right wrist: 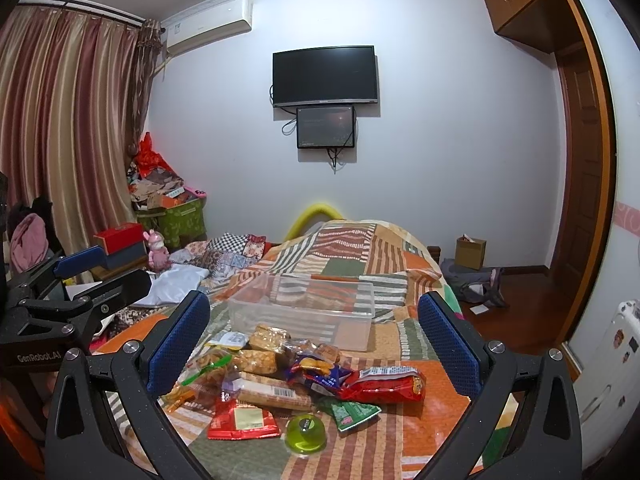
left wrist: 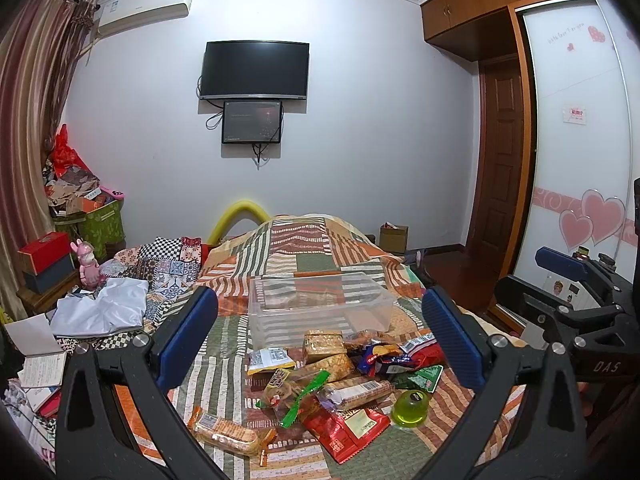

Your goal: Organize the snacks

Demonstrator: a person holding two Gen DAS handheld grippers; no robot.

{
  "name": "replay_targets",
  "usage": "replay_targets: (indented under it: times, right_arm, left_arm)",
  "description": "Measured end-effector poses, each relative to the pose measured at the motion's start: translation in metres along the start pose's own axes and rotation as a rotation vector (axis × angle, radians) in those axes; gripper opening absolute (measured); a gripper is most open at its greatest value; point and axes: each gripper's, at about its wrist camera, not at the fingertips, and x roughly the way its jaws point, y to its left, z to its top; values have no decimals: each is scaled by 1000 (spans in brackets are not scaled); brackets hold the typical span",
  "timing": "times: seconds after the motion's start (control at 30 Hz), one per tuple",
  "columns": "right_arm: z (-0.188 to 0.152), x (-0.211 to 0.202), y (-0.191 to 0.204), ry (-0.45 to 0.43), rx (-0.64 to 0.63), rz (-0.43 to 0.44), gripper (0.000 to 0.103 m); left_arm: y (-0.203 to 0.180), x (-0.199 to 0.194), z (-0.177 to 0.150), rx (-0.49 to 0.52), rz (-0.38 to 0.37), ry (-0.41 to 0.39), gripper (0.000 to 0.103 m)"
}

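A heap of snack packets lies on the patchwork bedspread. It holds a red packet, a green jelly cup, a long biscuit pack and a wrapped bread bar. Behind it stands a clear plastic bin with nothing inside. My left gripper hovers open above the heap. My right gripper is open too, holding nothing, and shows at the right edge of the left wrist view as blue pads.
White cloth and notebooks lie on the bed's left side. A bedside table with red and dark boxes and a pink toy stands left. Wooden floor, a cardboard box and a wardrobe are right.
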Motion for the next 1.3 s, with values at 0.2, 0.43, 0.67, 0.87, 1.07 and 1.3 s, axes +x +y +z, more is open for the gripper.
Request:
replay_targets:
  times: [0.2, 0.43, 0.67, 0.87, 1.07, 1.3]
  right_arm:
    - [-1, -1, 1, 2, 7, 5, 103]
    - [-2, 1, 1, 5, 8, 7, 103]
    - [-3, 4, -2, 11, 16, 3, 103]
    - [-4, 5, -2, 14, 16, 1, 103]
    - [-4, 5, -2, 15, 16, 4, 103]
    - [-4, 6, -2, 17, 17, 6, 103]
  left_arm:
    - [-1, -1, 0, 2, -6, -3, 103]
    - [-2, -2, 0, 9, -10, -6, 103]
    - [-3, -2, 0, 9, -8, -6, 103]
    - [-4, -2, 1, 11, -11, -4, 103]
    - [-3, 0, 0, 3, -13, 3, 103]
    - [0, 2, 0, -8, -15, 10, 103]
